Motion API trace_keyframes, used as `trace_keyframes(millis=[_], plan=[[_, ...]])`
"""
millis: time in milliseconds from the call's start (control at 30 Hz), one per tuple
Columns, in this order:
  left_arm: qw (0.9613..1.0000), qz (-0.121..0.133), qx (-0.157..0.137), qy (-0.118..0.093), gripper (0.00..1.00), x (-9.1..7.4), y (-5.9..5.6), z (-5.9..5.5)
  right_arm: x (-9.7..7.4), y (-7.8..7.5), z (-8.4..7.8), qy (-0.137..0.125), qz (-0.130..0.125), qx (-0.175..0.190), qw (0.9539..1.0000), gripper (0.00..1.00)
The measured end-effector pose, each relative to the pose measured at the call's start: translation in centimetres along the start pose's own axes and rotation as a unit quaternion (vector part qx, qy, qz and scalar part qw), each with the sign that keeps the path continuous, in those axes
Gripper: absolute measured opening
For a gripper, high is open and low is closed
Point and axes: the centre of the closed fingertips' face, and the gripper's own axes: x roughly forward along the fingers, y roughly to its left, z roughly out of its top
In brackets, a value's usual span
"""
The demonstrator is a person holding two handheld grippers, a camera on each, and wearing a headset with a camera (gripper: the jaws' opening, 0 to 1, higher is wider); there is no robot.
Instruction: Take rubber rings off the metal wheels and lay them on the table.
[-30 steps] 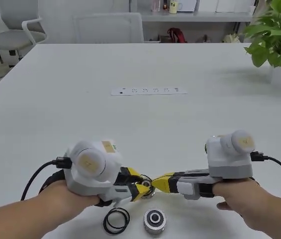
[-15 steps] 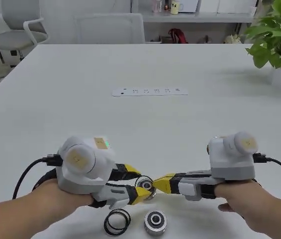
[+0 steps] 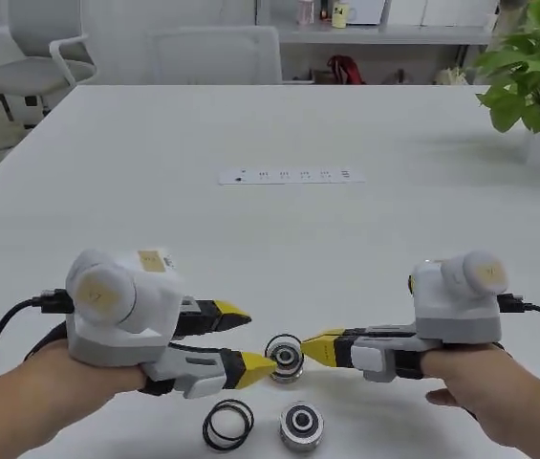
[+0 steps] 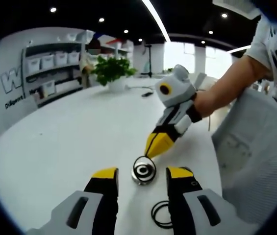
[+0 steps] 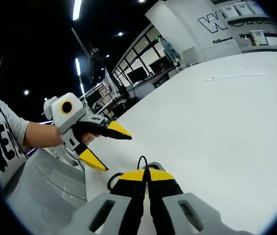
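A metal wheel [image 3: 285, 360] [image 4: 143, 172] stands on edge on the white table [image 3: 270, 249] between the two grippers. A black rubber ring [image 3: 284, 338] [image 4: 139, 159] [image 5: 142, 160] loops off its rim, and my right gripper [image 3: 306, 349] [image 5: 146, 174] is shut on that ring. My left gripper [image 3: 250, 342] [image 4: 142, 174] is open, its jaws just left of the wheel and not touching it. A second wheel [image 3: 300, 425] lies flat near the front edge. Loose black rings [image 3: 226, 424] [image 4: 162, 214] lie beside it.
A white power strip [image 3: 291, 176] lies across the middle of the table. A potted plant [image 3: 532, 72] stands at the far right corner. Office chairs [image 3: 31, 57] and shelves are beyond the far edge.
My left gripper has opened, let go of the wheel and drawn back to the left. The right gripper has stayed shut at the wheel's rim.
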Motion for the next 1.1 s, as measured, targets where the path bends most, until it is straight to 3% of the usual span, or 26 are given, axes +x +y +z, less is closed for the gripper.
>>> trace_keyframes(millis=[300, 600, 1100], plan=[[0.9997, -0.001, -0.002, -0.024, 0.45, -1.6, -0.4, 1.3, 0.0, 0.9, 0.6, -0.006, 0.014, -0.001, 0.9999, 0.0], [0.9998, -0.001, 0.001, -0.02, 0.51, -3.2, -0.5, 0.4, 0.3, 1.7, 0.6, -0.003, 0.028, -0.003, 0.9996, 0.0], [0.9996, 0.001, -0.008, -0.026, 0.6, -5.4, -1.3, -0.1, 0.7, 3.4, 1.0, -0.001, 0.051, -0.011, 0.9986, 0.0]])
